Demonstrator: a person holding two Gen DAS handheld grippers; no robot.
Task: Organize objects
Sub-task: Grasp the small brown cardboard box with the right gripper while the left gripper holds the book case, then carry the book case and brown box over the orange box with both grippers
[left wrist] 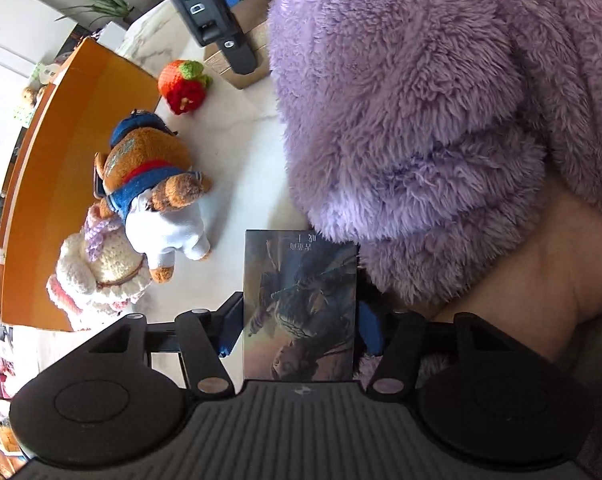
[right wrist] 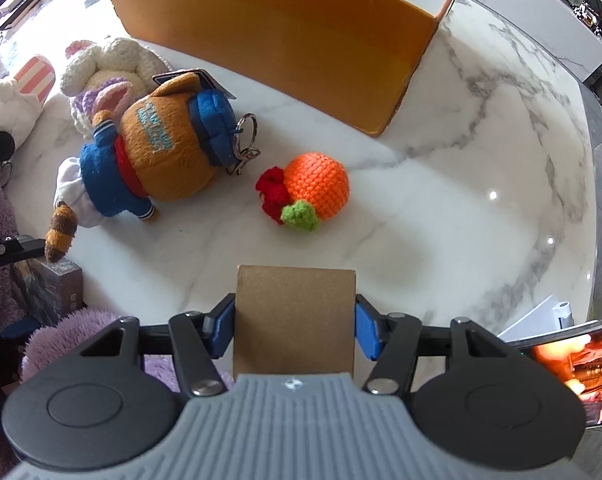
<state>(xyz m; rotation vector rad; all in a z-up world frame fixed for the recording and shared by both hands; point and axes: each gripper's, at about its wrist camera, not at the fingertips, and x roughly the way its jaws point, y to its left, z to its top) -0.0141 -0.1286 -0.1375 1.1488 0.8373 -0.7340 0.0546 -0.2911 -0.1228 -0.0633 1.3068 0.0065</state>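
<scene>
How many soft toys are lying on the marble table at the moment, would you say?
4: crocheted orange mid-table, brown plush in blue beside it, cream crocheted bunny behind that, white plush at the left edge. Others may be hidden.

A lived-in home, by the look of it: a white marble worktop (right wrist: 481, 168), a potted plant (left wrist: 105, 0) at the upper left, white cabinets behind, plush toys (right wrist: 157, 148) about, and a person's fluffy purple sleeve (left wrist: 421, 120).
</scene>
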